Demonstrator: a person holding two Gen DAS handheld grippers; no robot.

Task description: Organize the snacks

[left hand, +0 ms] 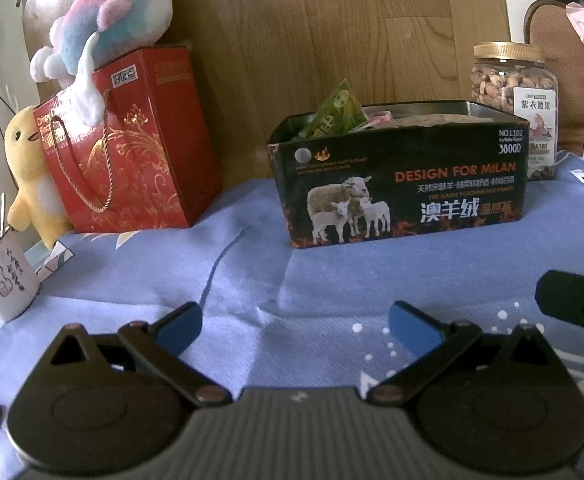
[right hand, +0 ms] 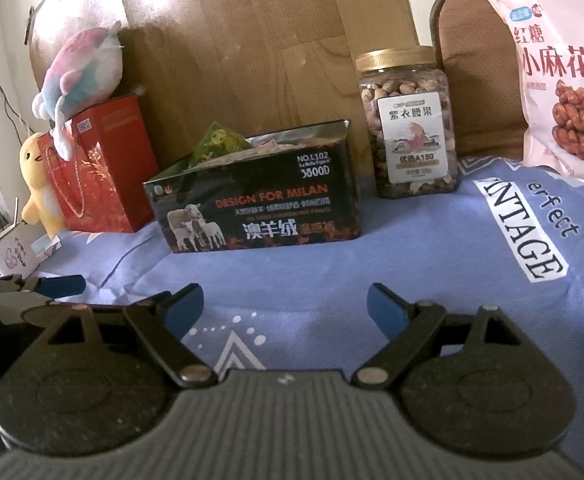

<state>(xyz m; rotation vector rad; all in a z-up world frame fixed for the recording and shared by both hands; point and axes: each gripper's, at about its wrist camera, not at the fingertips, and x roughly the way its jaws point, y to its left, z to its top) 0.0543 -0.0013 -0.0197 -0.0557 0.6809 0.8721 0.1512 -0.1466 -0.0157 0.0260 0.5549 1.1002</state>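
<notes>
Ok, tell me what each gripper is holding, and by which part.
Nothing. The left gripper and right gripper are both open and empty.

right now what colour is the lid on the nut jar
Gold, on the nut jar's lid; it shows best in the right wrist view.
</notes>
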